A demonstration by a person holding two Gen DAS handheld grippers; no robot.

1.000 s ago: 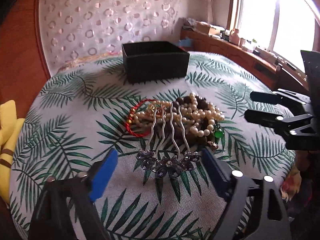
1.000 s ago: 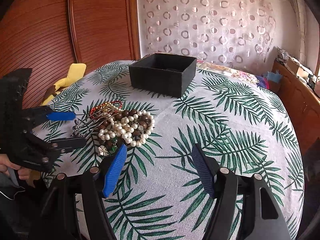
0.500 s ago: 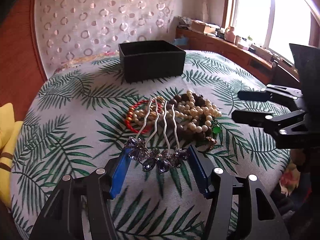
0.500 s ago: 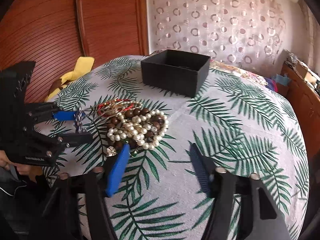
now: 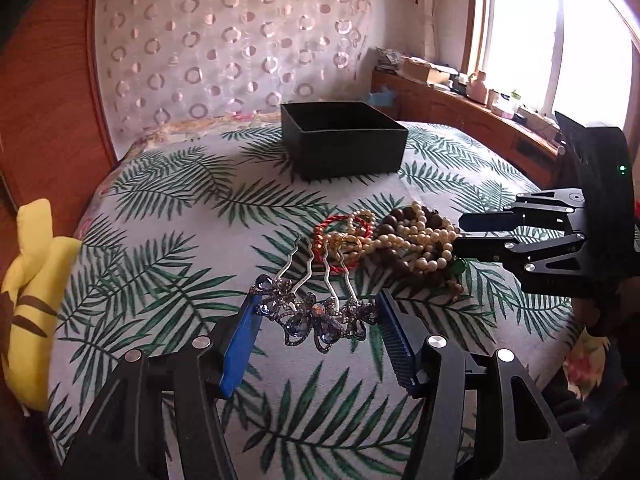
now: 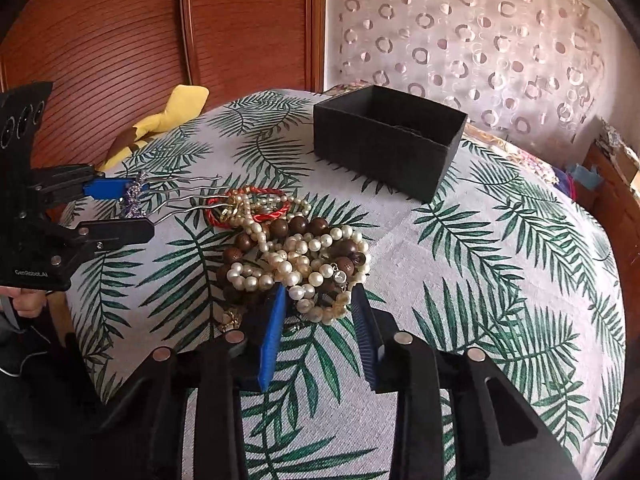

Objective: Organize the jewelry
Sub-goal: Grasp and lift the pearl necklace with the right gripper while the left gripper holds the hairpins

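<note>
The left gripper (image 5: 318, 318) is squeezing the sparkly hair comb (image 5: 316, 318) between its fingers, with the prongs pointing away. The right gripper (image 6: 318, 312) is closing around the near edge of the pearl necklace (image 6: 296, 256); I cannot tell if it is pinching it. The black box (image 6: 384, 142) is sitting far ahead of both.

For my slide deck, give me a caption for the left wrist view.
Left claw shut on the jeweled hair comb, its prongs toward the bead pile and black box.
</note>
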